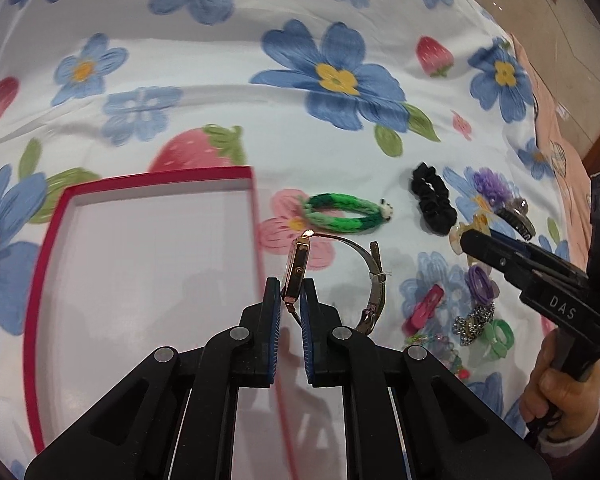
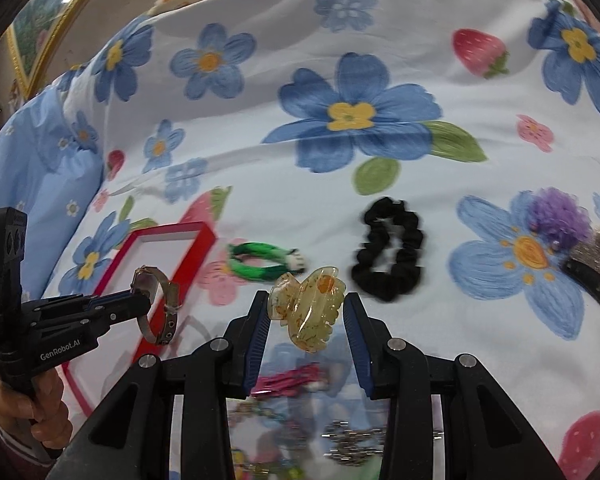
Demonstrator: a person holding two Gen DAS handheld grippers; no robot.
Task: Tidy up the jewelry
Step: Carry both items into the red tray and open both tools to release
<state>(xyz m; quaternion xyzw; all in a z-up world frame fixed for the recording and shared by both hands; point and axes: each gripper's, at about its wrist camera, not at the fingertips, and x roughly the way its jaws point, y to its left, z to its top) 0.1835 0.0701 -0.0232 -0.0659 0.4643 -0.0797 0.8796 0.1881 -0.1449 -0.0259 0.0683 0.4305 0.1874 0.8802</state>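
On the flower-printed bedsheet (image 1: 228,92), I see the red-rimmed shallow white tray (image 1: 148,264) at left; right of it the green braided band (image 1: 342,216), then the black fabric scrunchie (image 1: 434,198).

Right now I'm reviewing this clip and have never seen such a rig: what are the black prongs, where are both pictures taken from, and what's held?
A person holds a two-finger tool in each hand; a camera on each looks along its fingers. The left gripper is shut on a gold watch, beside an empty red tray. The right gripper is shut on an amber hair claw. On the flowered bedsheet lie a green braided band, a black scrunchie and a purple pom-pom.
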